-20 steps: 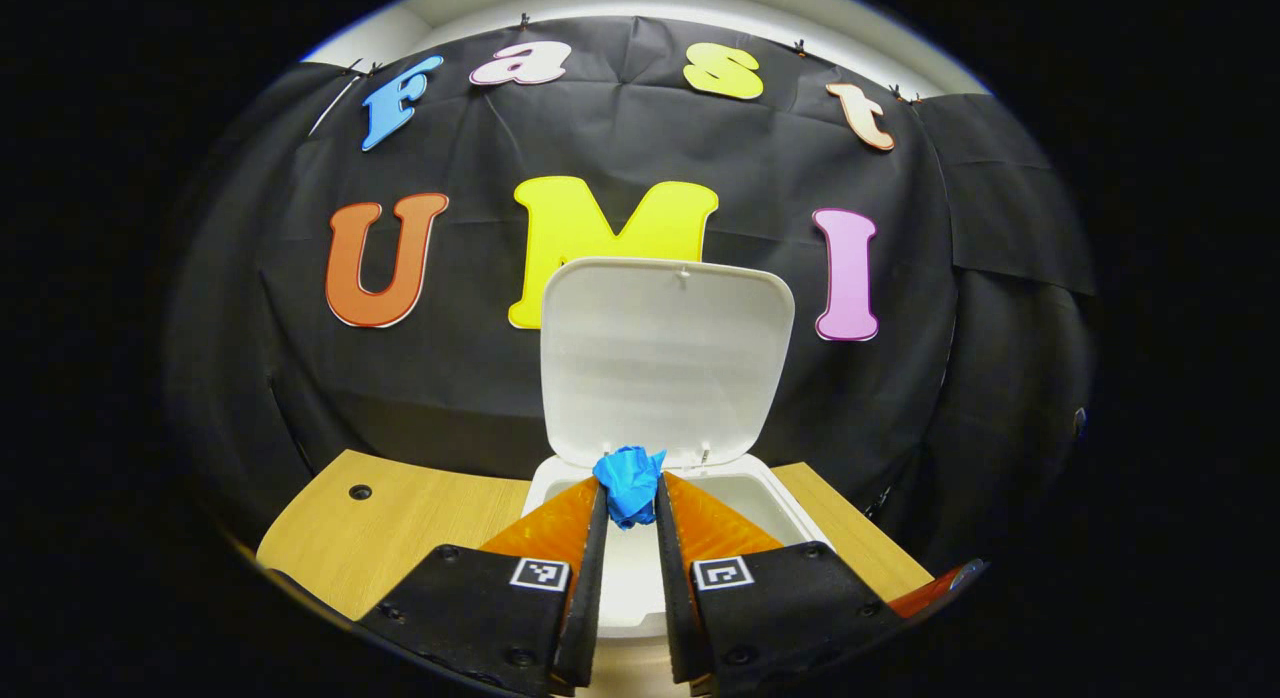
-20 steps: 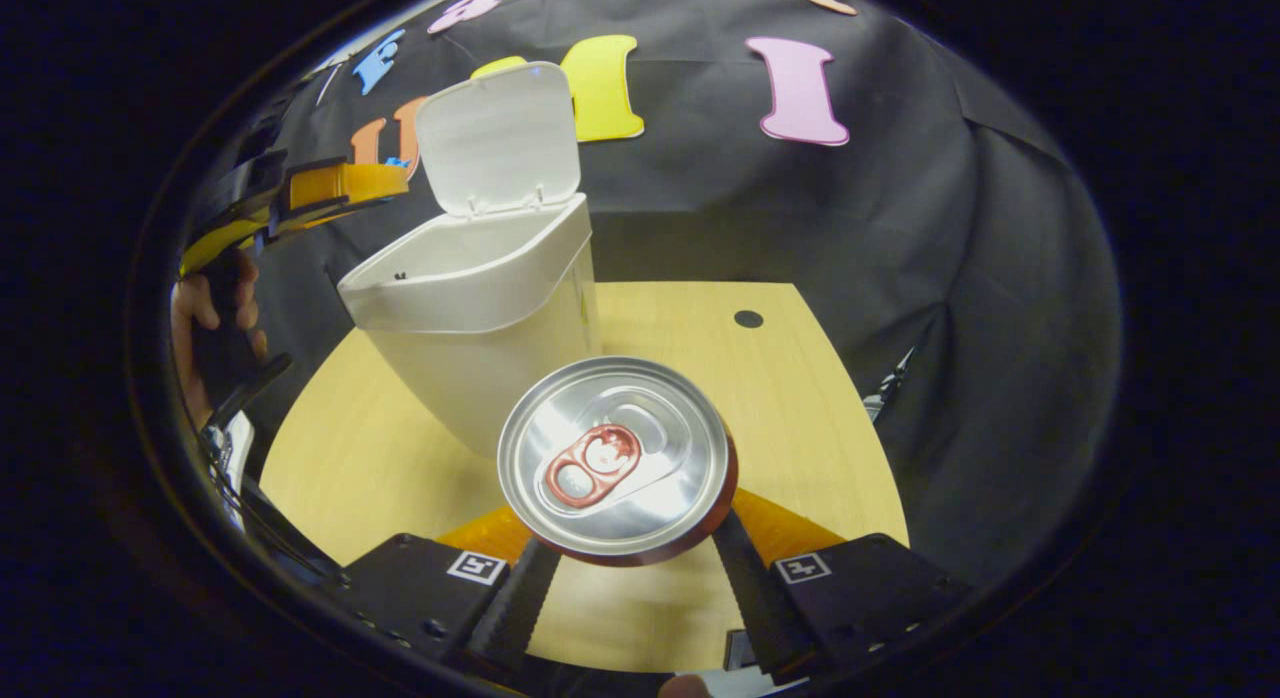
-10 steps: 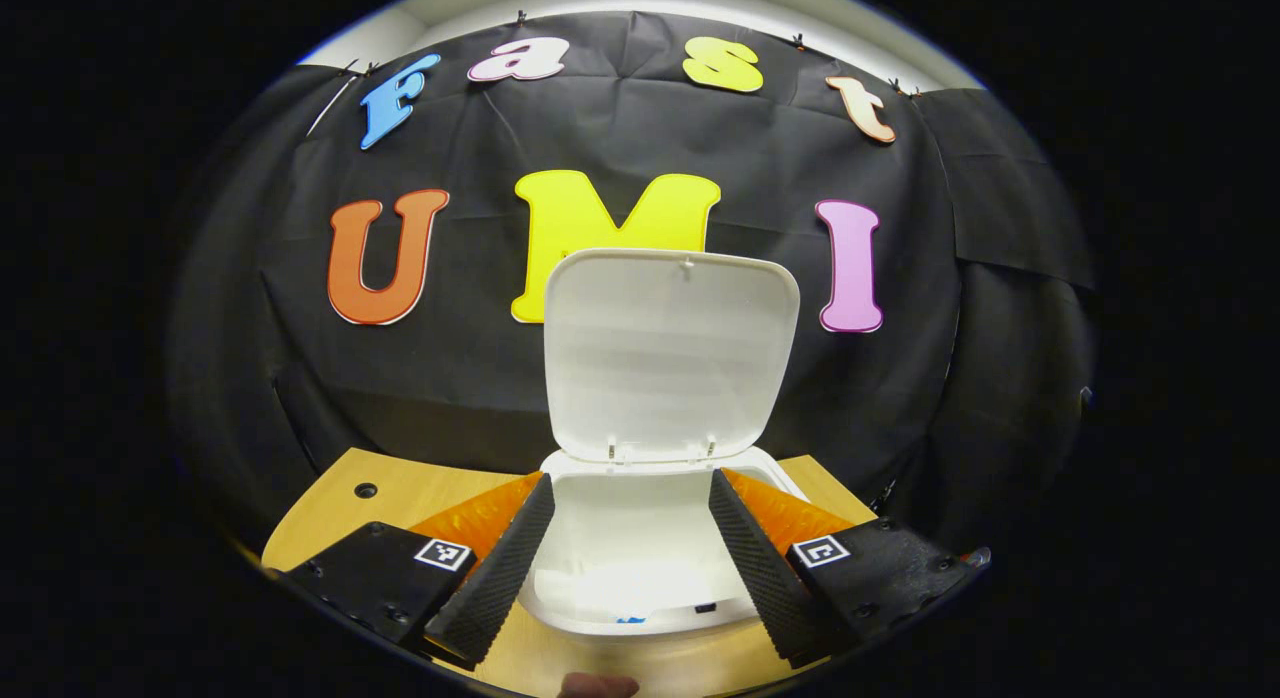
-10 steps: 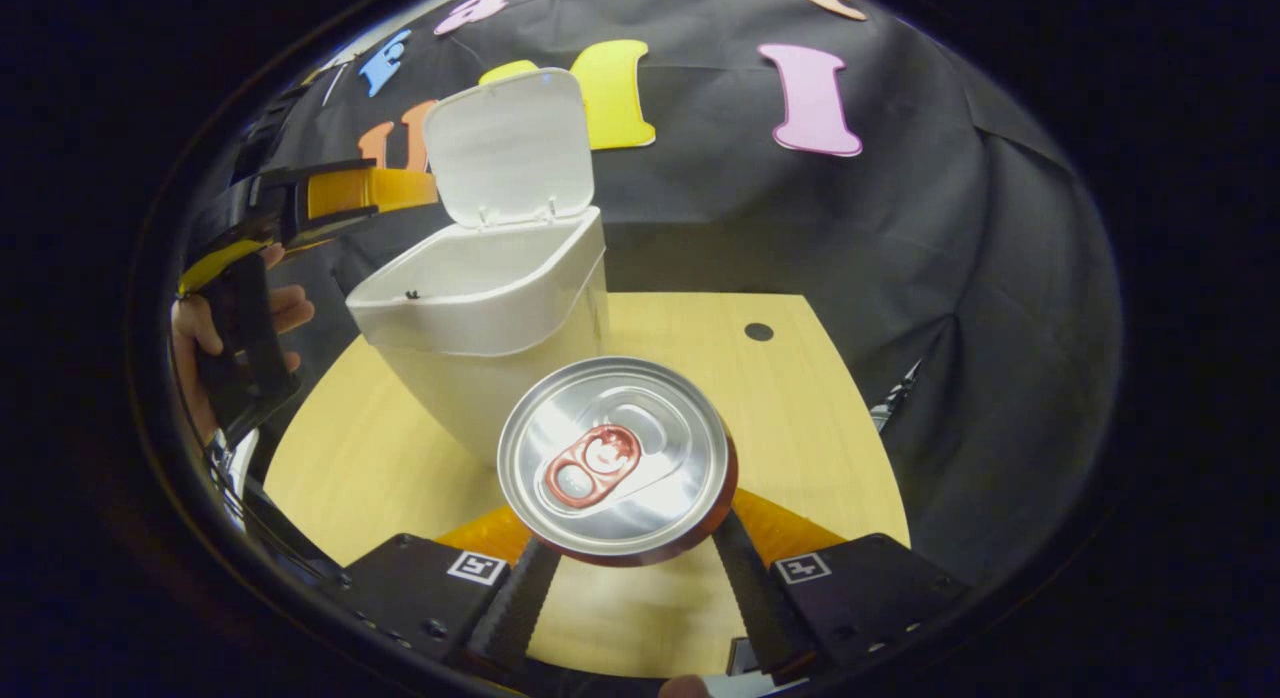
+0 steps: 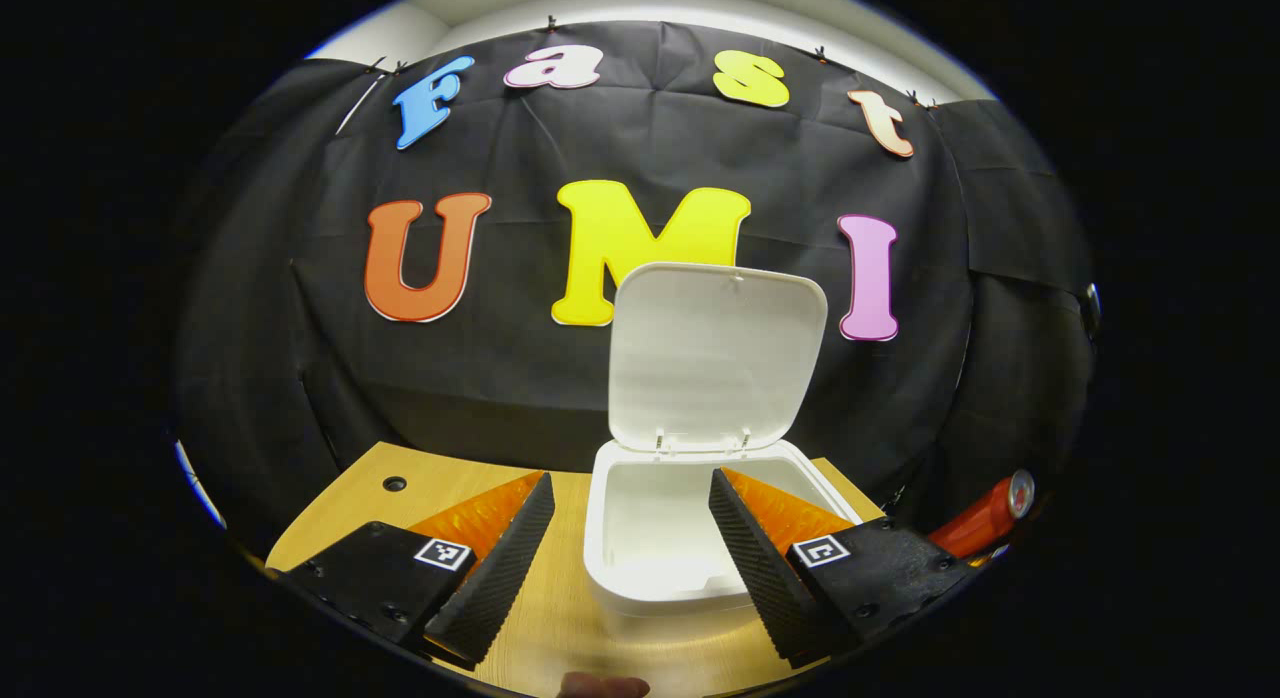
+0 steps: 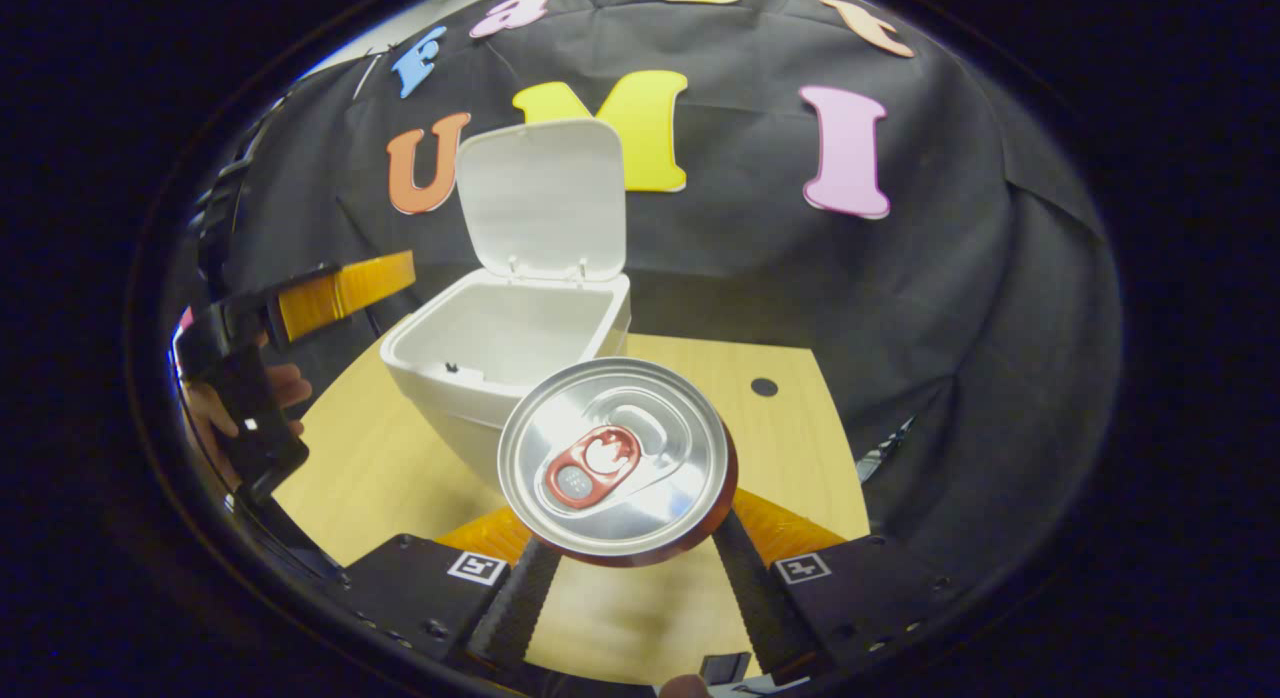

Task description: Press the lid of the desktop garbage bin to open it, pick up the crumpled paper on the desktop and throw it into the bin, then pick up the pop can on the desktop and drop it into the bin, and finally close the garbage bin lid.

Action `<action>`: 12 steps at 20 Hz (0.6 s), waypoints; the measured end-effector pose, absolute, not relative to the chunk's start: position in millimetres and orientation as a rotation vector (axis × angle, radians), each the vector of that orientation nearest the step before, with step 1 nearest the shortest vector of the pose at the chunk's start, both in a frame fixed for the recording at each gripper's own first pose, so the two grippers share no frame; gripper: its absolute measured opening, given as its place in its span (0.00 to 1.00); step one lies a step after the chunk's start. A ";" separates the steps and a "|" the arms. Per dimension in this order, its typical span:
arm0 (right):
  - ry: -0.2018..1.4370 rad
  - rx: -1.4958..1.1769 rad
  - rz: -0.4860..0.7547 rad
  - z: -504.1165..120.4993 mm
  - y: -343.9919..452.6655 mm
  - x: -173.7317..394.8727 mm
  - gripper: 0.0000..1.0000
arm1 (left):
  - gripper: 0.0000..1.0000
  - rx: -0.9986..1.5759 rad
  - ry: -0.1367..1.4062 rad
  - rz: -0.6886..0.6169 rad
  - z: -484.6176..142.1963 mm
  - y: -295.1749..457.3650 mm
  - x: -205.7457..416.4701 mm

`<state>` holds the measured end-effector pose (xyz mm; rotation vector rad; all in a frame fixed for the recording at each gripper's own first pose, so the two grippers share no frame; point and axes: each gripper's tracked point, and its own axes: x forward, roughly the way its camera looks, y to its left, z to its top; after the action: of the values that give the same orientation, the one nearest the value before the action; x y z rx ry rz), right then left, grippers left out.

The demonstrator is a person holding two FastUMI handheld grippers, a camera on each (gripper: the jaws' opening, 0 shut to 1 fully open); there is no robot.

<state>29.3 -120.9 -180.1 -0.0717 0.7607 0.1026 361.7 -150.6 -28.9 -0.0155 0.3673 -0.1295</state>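
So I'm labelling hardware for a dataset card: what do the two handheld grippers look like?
Each gripper has two wedge-shaped fingers with ridged inner faces, mounted on black blocks with screw heads; each block carries a small square black-and-white marker. Translucent orange panels sit behind the fingers. The left gripper and the right gripper look alike. No cables or sleeves are clearly visible.

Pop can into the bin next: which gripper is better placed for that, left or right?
Right. The right gripper already has its fingers closed on the pop can, raised near the garbage bin, whose lid stands open. The left gripper is open with nothing between its fingers.
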 end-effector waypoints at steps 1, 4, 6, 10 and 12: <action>0.750 -0.082 0.113 -170.6 -117.3 35.8 0.82 | 1.00 -0.004 0.370 -0.111 -29.9 -143.3 356.2; 0.717 -0.115 0.153 -149.1 -103.3 62.4 0.82 | 1.00 0.004 0.374 -0.095 -28.5 -127.3 340.5; 0.703 -0.130 0.184 -142.0 -89.9 79.4 0.82 | 1.00 -0.006 0.369 -0.073 -23.9 -114.9 329.1; 0.682 -0.152 0.251 -137.8 -54.4 106.5 0.82 | 1.00 -0.008 0.364 -0.035 -19.2 -95.8 308.5; 0.701 -0.152 0.285 -146.4 -36.0 116.8 0.82 | 1.00 0.004 0.354 0.010 -11.6 -81.3 299.9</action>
<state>116.8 -36.0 -146.4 -0.1516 0.7012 0.2849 299.9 -81.3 -11.6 0.0044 0.3538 0.0096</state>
